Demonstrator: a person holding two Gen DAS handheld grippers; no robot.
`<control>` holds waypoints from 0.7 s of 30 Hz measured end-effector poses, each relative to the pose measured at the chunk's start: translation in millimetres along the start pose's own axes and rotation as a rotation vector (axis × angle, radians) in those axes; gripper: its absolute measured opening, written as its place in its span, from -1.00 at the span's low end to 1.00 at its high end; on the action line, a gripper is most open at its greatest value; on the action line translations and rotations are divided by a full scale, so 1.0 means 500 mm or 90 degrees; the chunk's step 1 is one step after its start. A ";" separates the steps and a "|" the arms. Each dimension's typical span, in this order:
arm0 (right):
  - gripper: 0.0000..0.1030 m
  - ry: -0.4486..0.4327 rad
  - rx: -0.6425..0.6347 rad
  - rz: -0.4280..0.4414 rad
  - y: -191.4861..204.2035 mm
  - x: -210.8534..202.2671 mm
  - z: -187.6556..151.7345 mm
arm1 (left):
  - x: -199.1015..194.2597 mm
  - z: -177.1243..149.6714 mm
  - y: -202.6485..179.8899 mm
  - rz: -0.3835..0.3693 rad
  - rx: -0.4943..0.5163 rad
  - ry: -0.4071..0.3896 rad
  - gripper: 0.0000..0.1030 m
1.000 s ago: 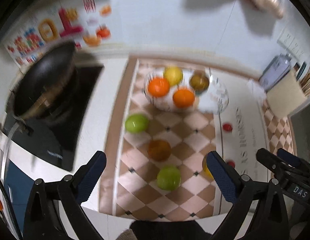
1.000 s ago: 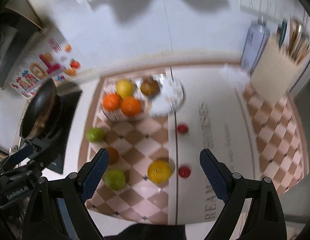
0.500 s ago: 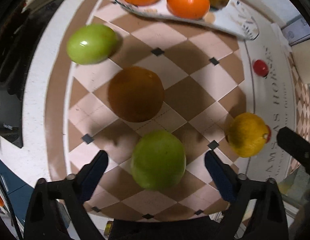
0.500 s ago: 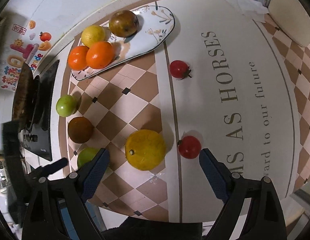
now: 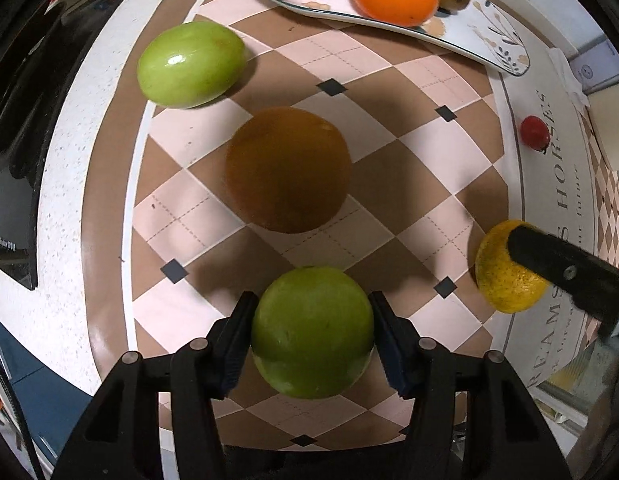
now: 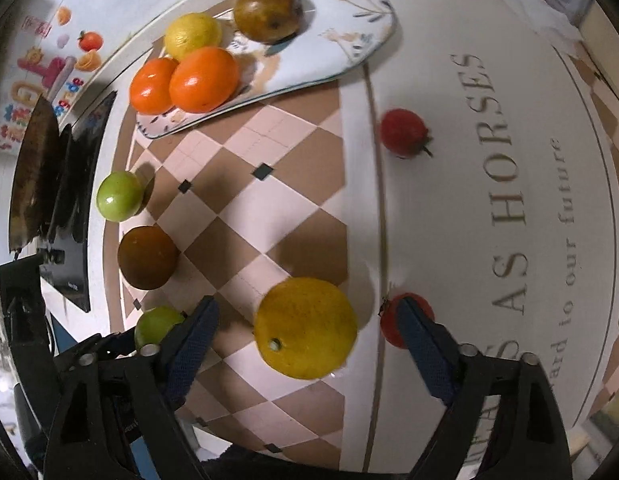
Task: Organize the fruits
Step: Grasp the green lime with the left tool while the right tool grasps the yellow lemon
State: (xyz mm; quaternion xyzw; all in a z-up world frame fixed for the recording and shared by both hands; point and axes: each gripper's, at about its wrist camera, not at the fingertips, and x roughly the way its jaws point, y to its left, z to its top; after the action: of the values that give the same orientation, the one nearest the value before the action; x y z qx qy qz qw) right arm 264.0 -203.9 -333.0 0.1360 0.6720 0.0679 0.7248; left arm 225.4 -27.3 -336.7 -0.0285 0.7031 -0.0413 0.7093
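My left gripper (image 5: 311, 320) is shut on a green apple (image 5: 312, 332) resting on the checked mat (image 5: 413, 92). A brown fruit (image 5: 287, 168) and a second green apple (image 5: 191, 64) lie beyond it. My right gripper (image 6: 305, 320) is open, its fingers either side of a yellow orange (image 6: 305, 328) without touching it. The orange also shows in the left wrist view (image 5: 505, 276). A patterned plate (image 6: 333, 52) at the back holds two orange fruits, a lemon and a brown pear.
Two small red tomatoes (image 6: 403, 132) (image 6: 391, 320) lie on the white lettered part of the mat. A black cooktop with a pan (image 6: 41, 184) stands to the left. The counter's front edge is close below both grippers.
Both grippers have moved down and forward to the mat. The left gripper has closed on the near green apple. The right gripper has come around the yellow orange, still open.
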 end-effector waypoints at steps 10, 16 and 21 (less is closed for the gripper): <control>0.36 0.029 -0.062 -0.046 0.038 0.024 0.000 | -0.004 0.007 0.013 0.000 -0.003 -0.003 0.04; 0.31 0.030 -0.129 -0.096 0.073 0.046 -0.006 | -0.013 0.025 0.007 -0.003 -0.006 -0.001 0.04; 0.18 0.058 -0.124 -0.055 0.076 0.050 -0.016 | -0.015 0.039 0.010 -0.006 -0.007 0.000 0.04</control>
State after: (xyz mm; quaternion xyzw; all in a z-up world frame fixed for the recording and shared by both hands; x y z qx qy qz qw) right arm 261.4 -159.9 -346.3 0.0328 0.6996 0.1078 0.7056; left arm 245.0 -21.7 -329.5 -0.0357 0.7033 -0.0403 0.7088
